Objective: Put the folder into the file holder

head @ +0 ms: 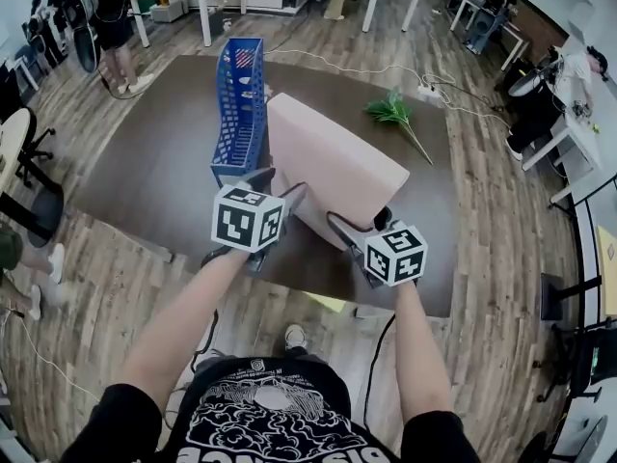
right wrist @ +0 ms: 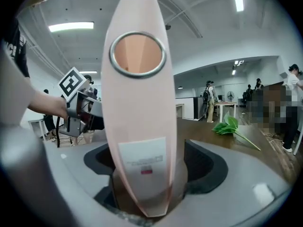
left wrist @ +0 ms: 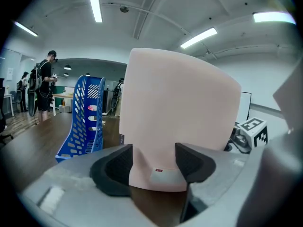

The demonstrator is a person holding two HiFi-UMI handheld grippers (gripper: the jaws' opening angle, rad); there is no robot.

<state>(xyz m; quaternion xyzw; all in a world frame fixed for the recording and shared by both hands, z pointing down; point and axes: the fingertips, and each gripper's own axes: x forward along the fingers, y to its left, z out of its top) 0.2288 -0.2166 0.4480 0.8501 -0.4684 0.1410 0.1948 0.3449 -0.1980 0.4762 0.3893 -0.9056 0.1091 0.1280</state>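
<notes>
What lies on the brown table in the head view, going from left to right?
Blue file holder → pink folder → green plant sprig.

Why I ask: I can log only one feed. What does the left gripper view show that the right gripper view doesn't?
Left gripper view only: the blue perforated plastic file holder. Right gripper view only: the green leafy plant sprig and a metal-ringed finger hole. Both: the pale pink folder between that gripper's own jaws.
</notes>
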